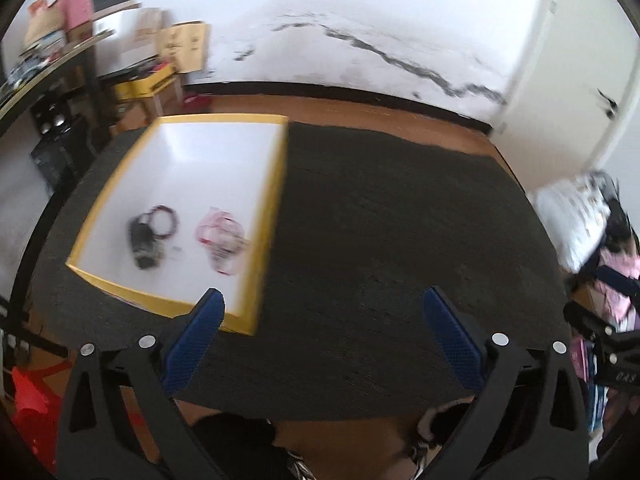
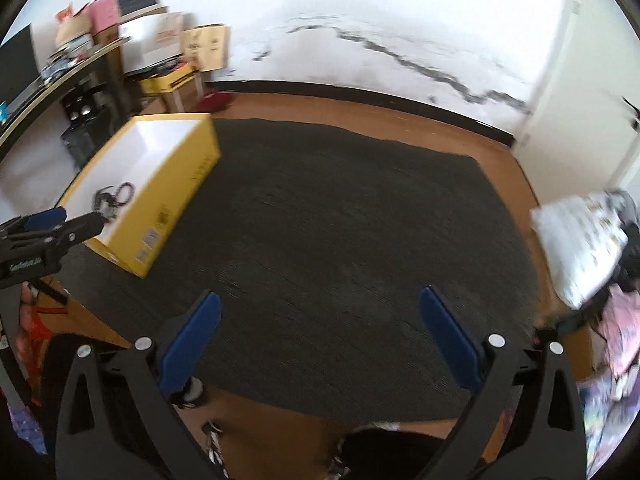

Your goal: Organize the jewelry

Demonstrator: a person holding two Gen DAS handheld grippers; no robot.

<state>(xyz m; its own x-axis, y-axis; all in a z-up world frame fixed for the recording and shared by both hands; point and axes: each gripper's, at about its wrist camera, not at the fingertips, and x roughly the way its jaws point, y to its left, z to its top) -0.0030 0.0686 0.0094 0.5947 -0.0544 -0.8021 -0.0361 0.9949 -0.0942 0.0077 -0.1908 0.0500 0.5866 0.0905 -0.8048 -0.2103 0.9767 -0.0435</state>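
Note:
A yellow box (image 1: 276, 184) with a white inside lies on the dark mat (image 1: 380, 220) at the left. Inside it rest a dark bracelet bundle (image 1: 150, 232) and a pink bracelet bundle (image 1: 222, 240), side by side near the front wall. My left gripper (image 1: 322, 304) hovers open in front of the box, nothing between its blue pads. In the right wrist view the same yellow box (image 2: 172, 204) sits far left with the dark bracelets (image 2: 114, 198) showing. My right gripper (image 2: 320, 304) is open over bare mat (image 2: 340, 220). The left gripper (image 2: 44, 224) shows at that view's left edge.
The mat covers a wooden table (image 2: 508, 160) by a white wall. Stacked cartons (image 1: 176, 44) and a dark shelf (image 1: 52, 80) stand at the back left. A white patterned pillow (image 2: 580, 248) and pink items (image 2: 624, 332) lie off the right edge. A person's knees show below.

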